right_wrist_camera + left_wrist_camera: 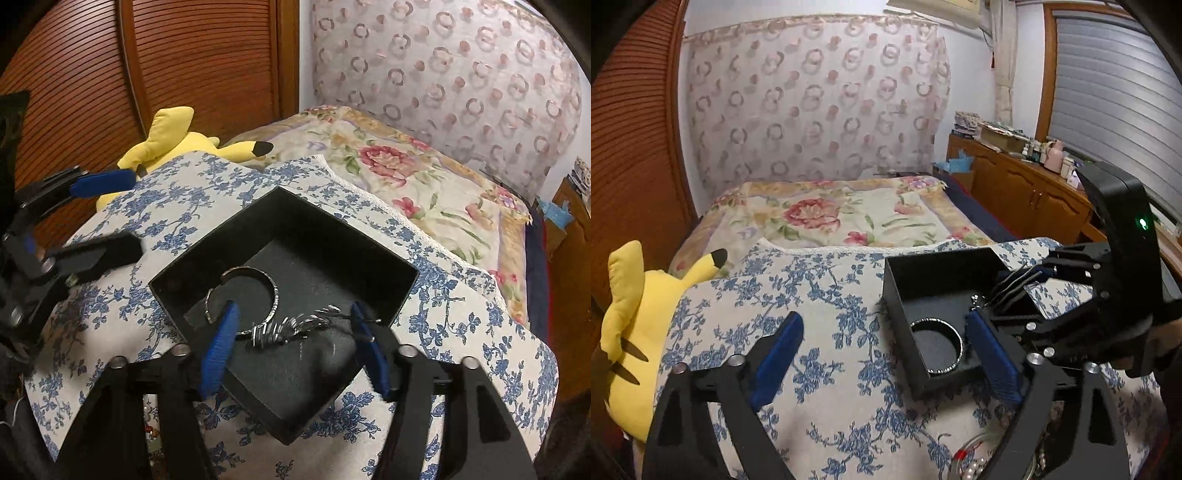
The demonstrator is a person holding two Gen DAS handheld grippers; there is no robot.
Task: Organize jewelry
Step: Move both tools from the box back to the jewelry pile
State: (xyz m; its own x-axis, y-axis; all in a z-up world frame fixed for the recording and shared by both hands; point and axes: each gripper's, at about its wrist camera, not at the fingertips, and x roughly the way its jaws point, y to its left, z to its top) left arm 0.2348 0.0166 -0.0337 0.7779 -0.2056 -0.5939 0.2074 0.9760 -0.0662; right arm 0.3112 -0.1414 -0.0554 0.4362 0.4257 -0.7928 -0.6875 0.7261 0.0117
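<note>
Left wrist view: the left gripper [886, 354], fingers spread wide, hovers over a blue-floral cloth [820, 295]. Its right pad sits at the near rim of an open black box [897, 295] holding a silver bangle [938, 345]. The right gripper [1008, 291] reaches into the box from the right. A yellow Pikachu plush [631, 325] lies at left.

Right wrist view: the right gripper [293, 332], fingers parted, hangs over the box [388, 288]; a silver chain [291, 326] stretches between its pads beside the bangle [275, 291]. Whether the chain hangs from a pad or rests in the box cannot be told.
</note>
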